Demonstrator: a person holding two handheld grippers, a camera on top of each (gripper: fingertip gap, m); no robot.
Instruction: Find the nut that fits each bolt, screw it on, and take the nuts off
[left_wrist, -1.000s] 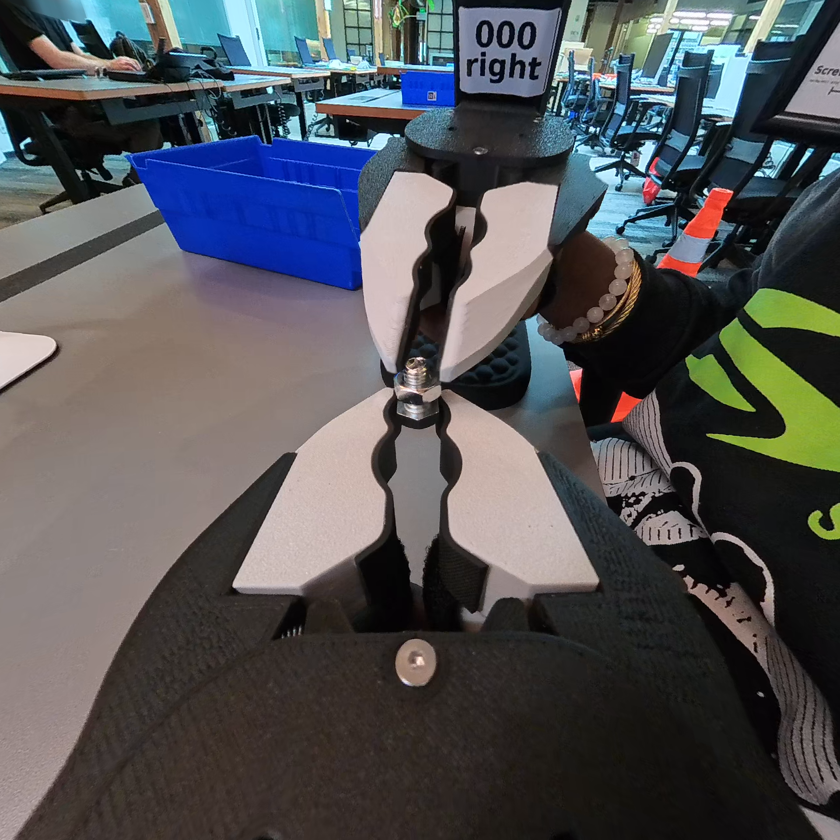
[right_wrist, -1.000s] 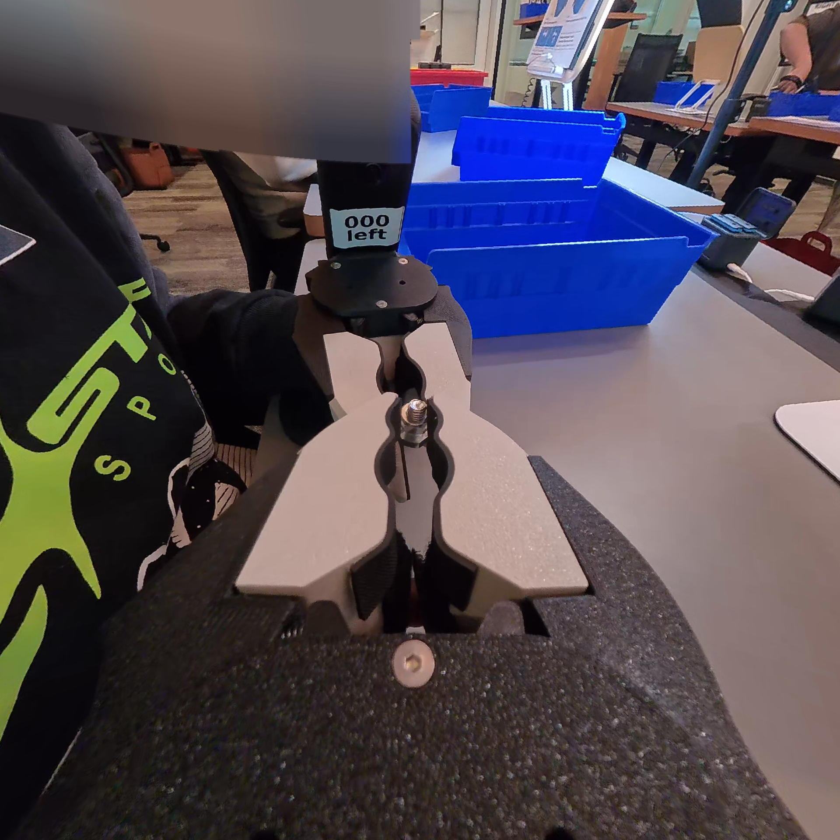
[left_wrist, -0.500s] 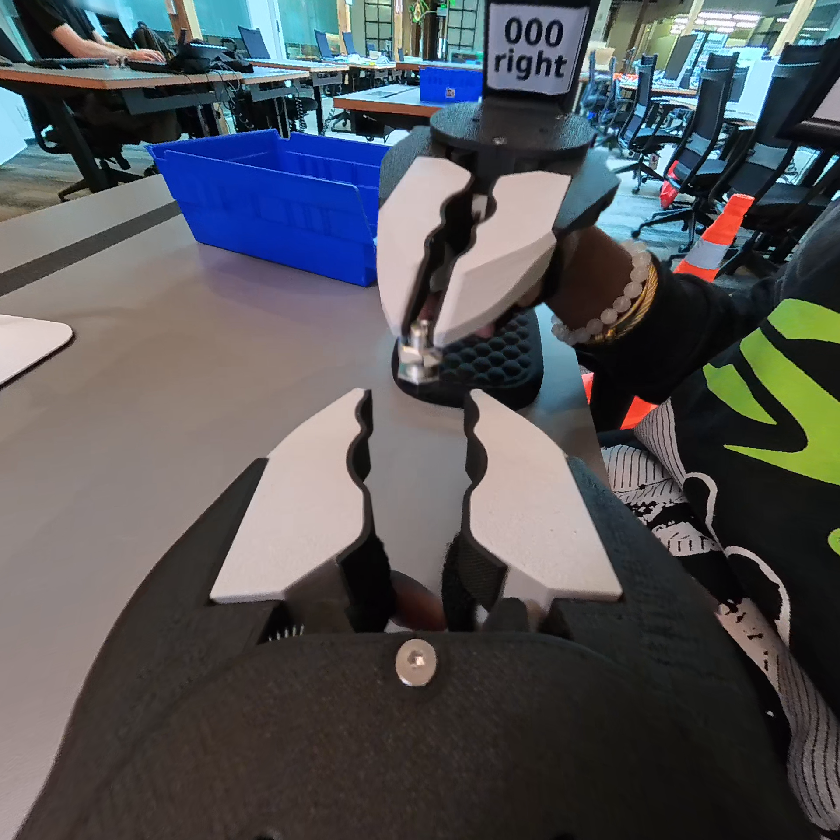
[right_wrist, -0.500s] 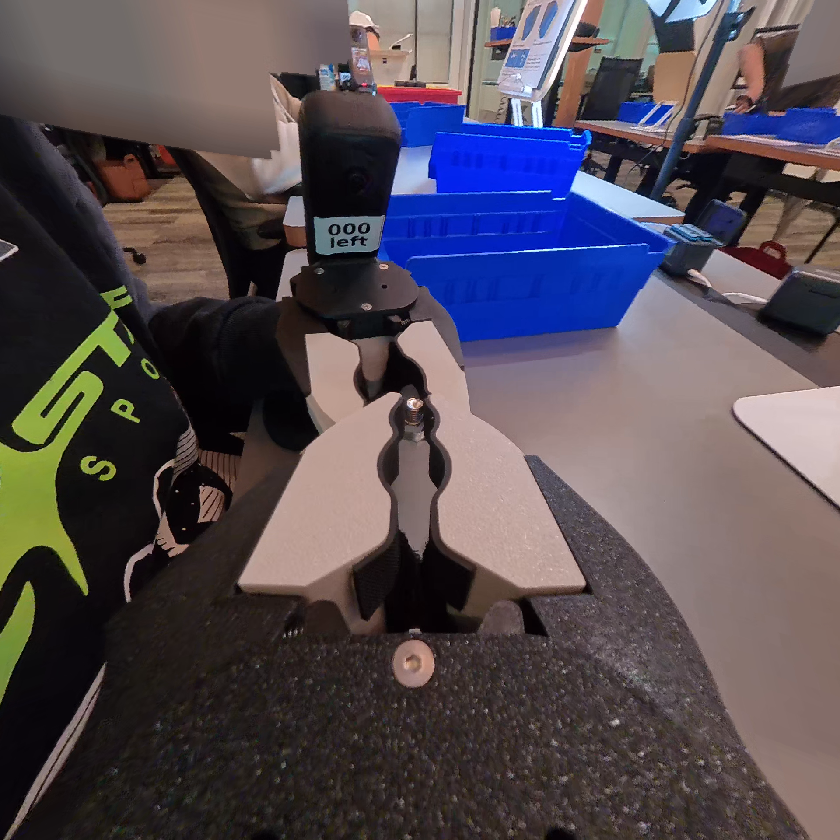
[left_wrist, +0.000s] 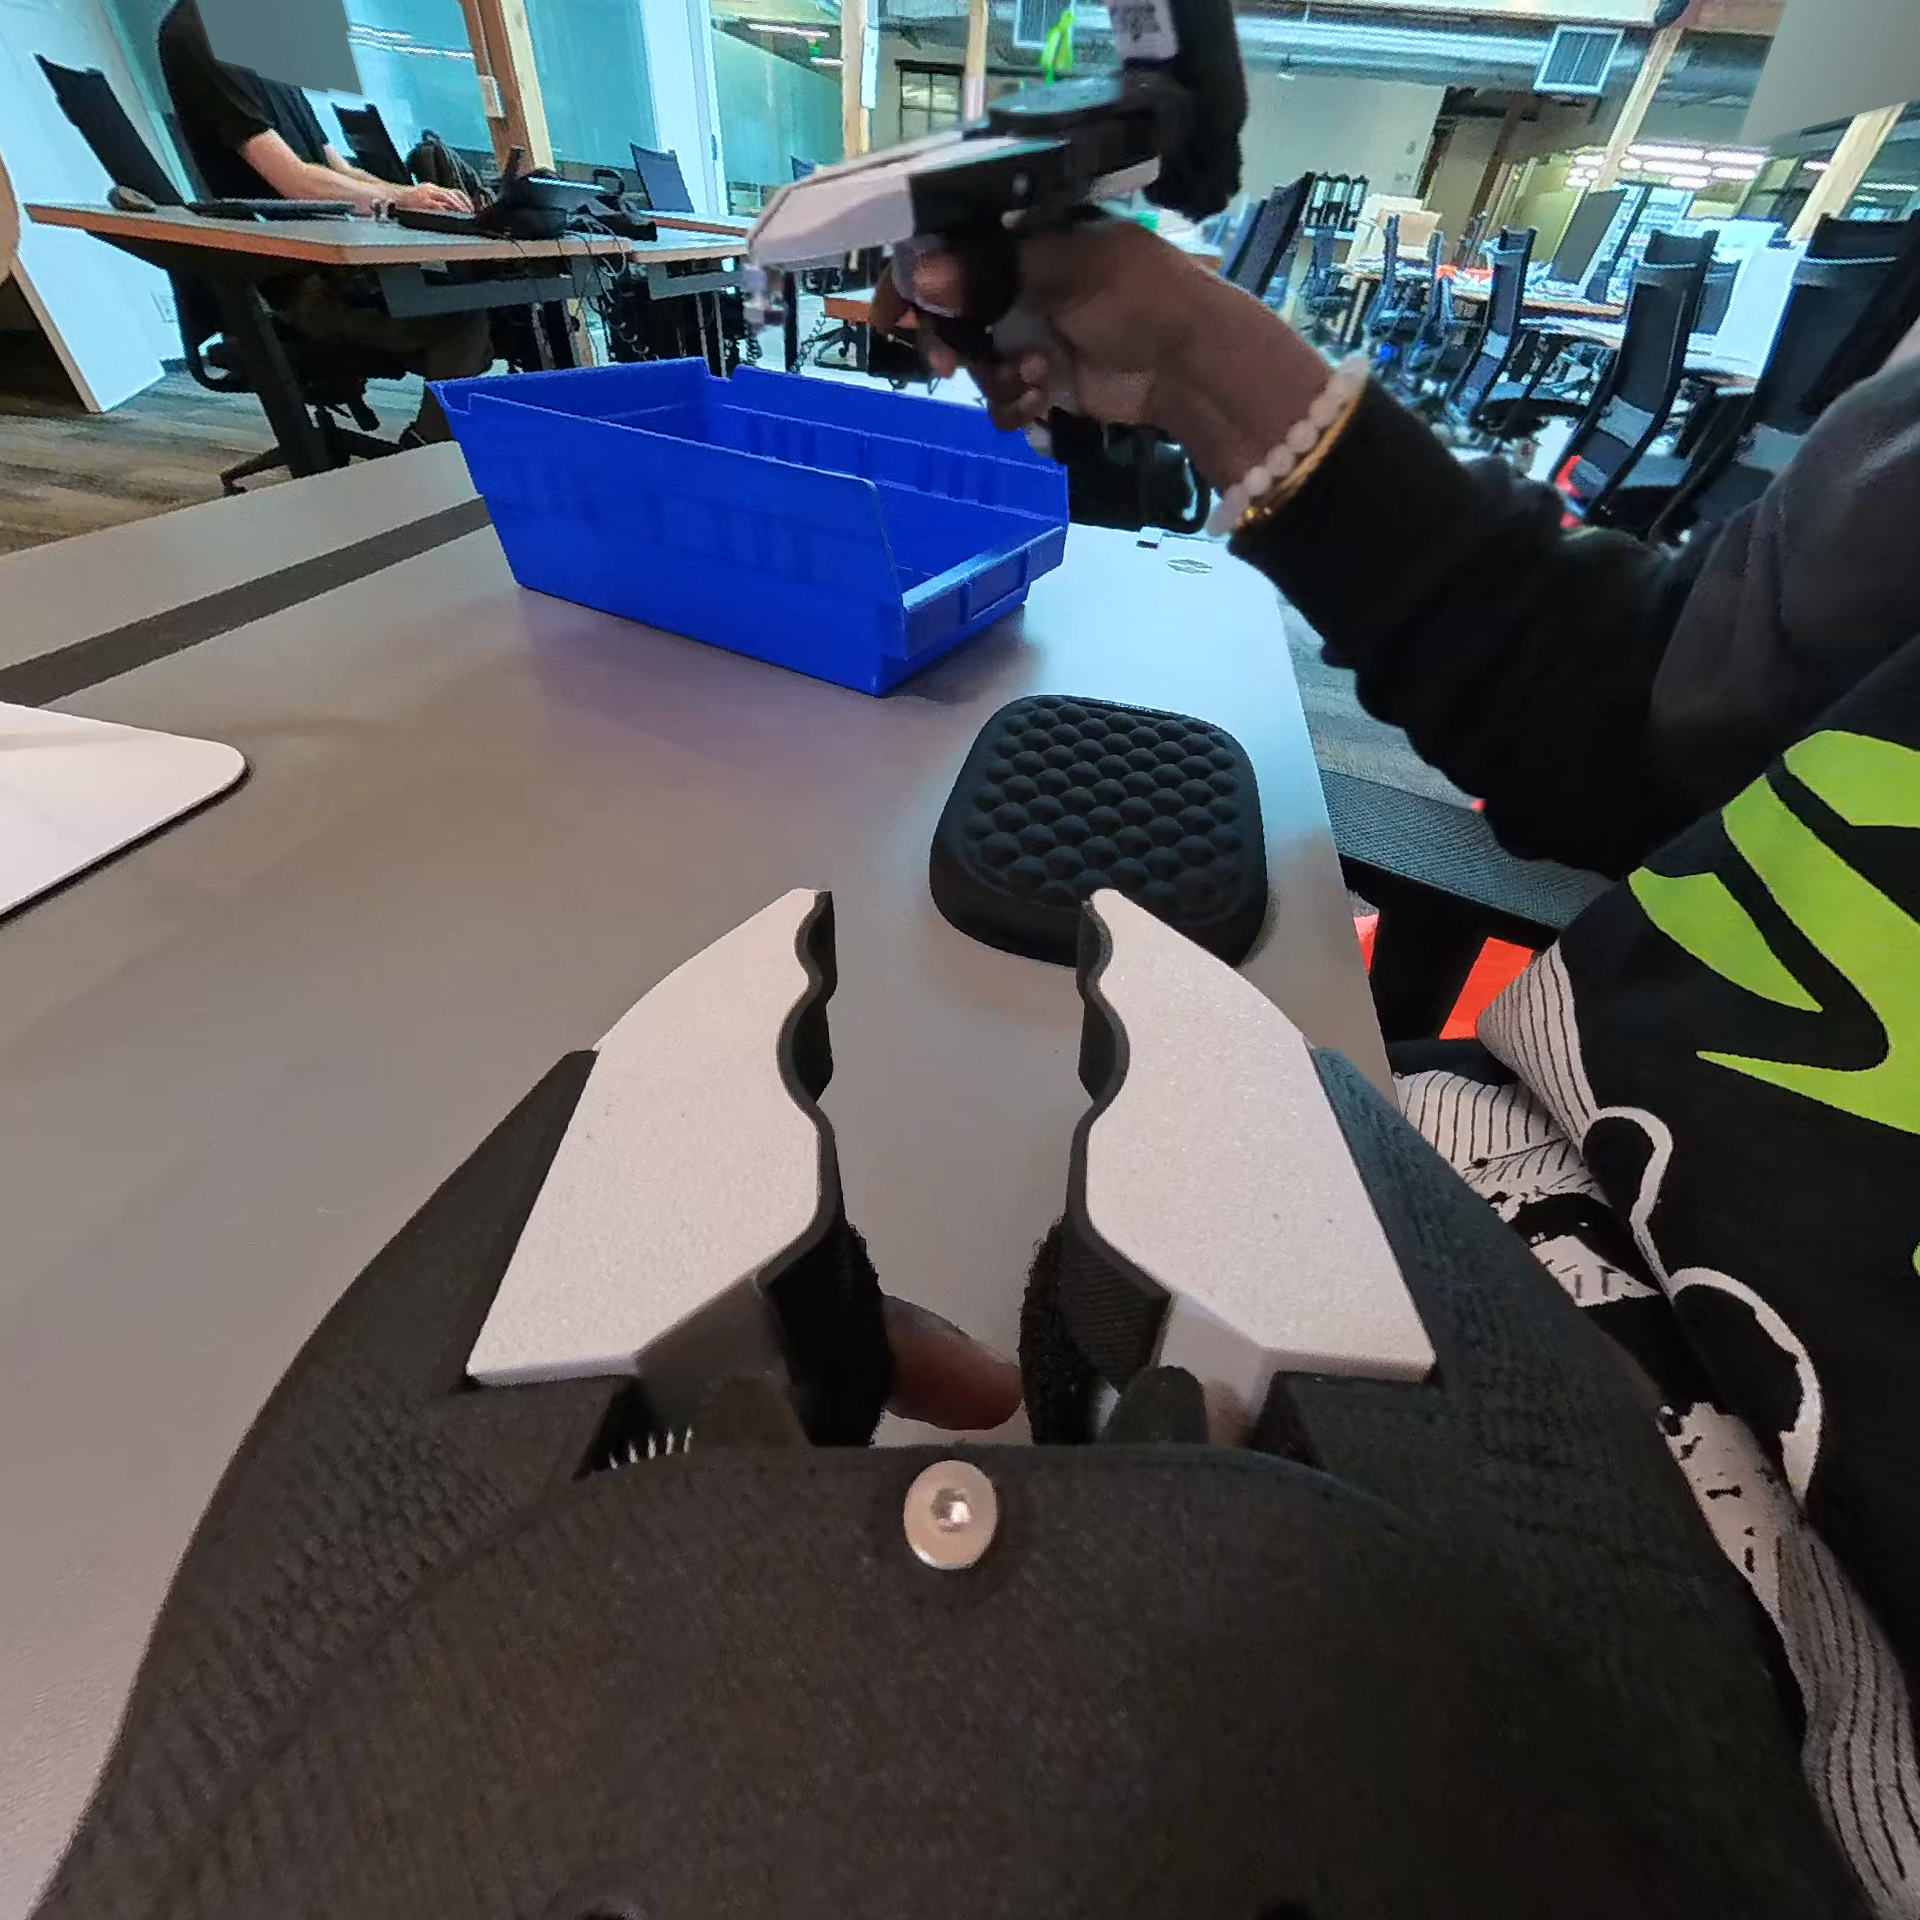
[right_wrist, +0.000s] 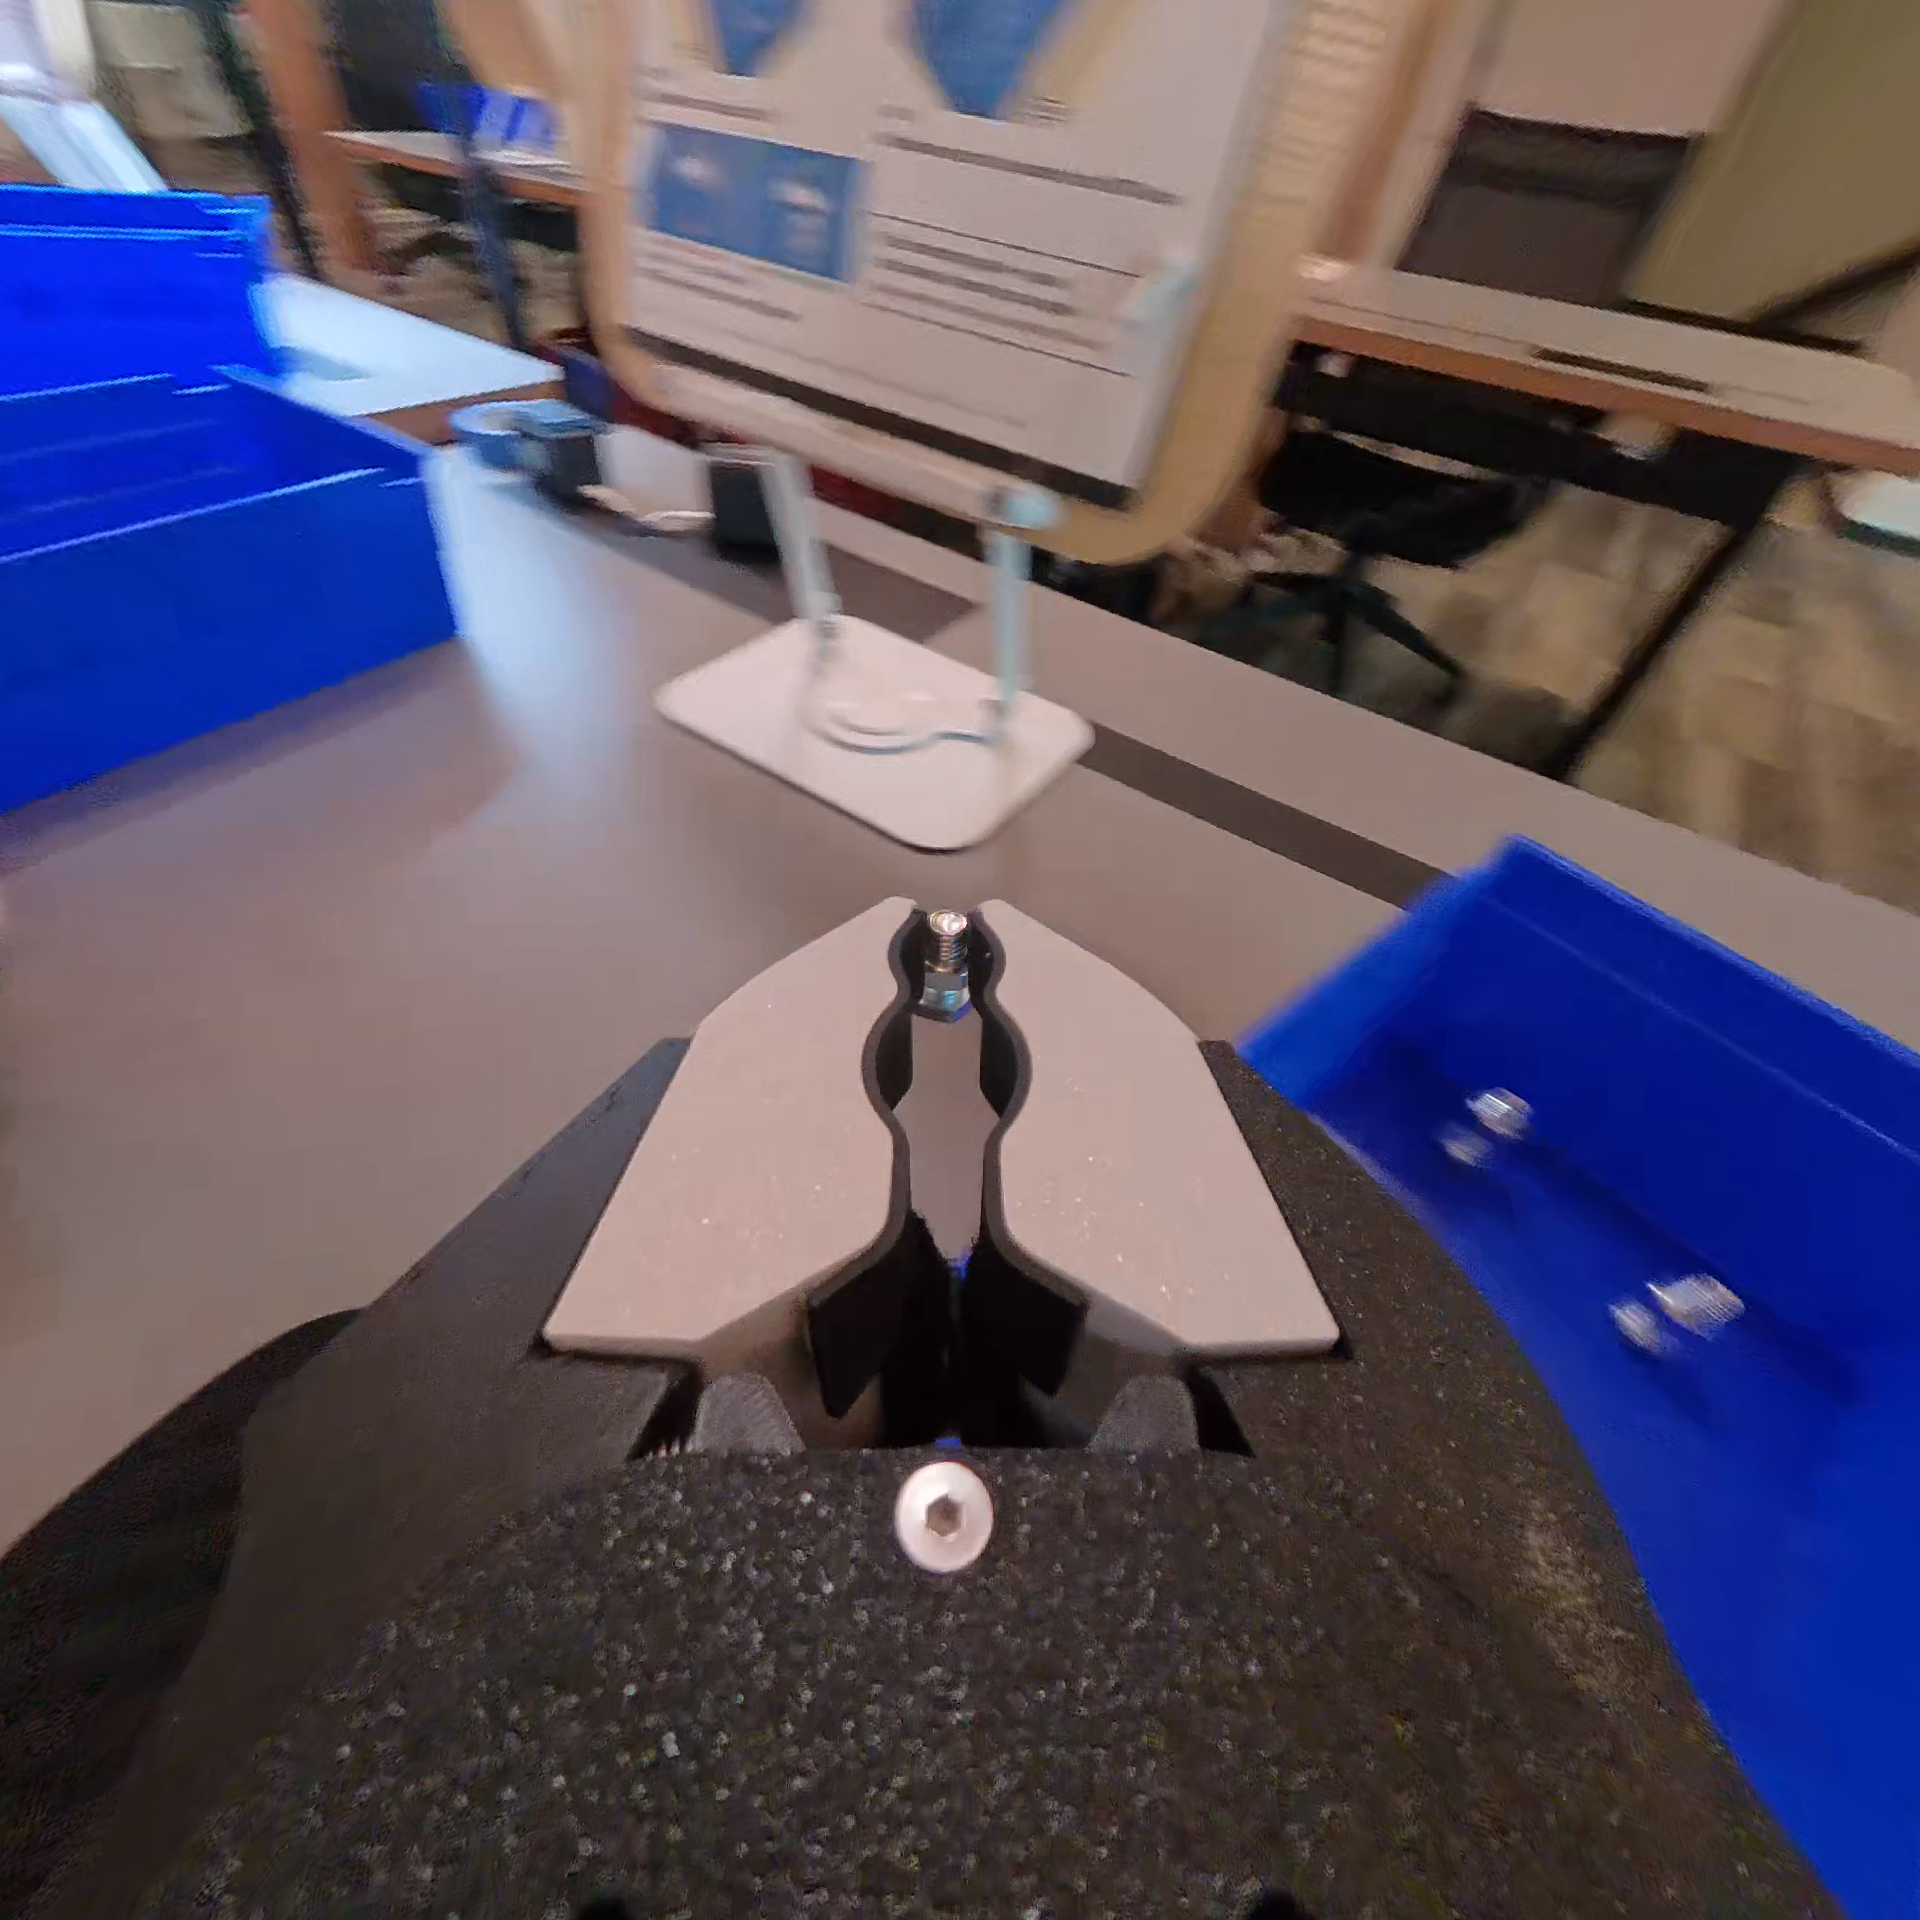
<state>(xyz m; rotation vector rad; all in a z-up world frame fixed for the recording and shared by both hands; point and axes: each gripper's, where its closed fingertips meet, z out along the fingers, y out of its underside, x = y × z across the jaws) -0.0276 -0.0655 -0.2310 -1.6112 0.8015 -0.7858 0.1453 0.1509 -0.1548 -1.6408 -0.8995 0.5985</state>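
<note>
My right gripper (right_wrist: 943, 914) is shut on a small steel bolt (right_wrist: 945, 940) with a nut (right_wrist: 943, 995) threaded on it, held between the fingertips above the grey table (right_wrist: 364, 883). In the left wrist view the right gripper (left_wrist: 769, 244) is raised high over the blue bin (left_wrist: 769, 520), seen from the side and blurred. My left gripper (left_wrist: 956, 925) is open and empty, low over the table near its right edge. A second blue bin (right_wrist: 1662, 1195) at the right in the right wrist view holds a few loose nuts and bolts (right_wrist: 1683, 1304).
A black honeycomb pad (left_wrist: 1101, 821) lies just beyond my left fingers. A sign holder on a white base (right_wrist: 883, 717) stands ahead of the right gripper. Another blue bin (right_wrist: 187, 540) is at the left. A white base corner (left_wrist: 94, 790) is at the far left. The person's torso is at the right. The tips of one gripper are about 30 cm away from the tips of the other.
My left gripper let go of the nut and opened. The right gripper lifted away with the bolt and nut and swung toward the bin with loose hardware.
</note>
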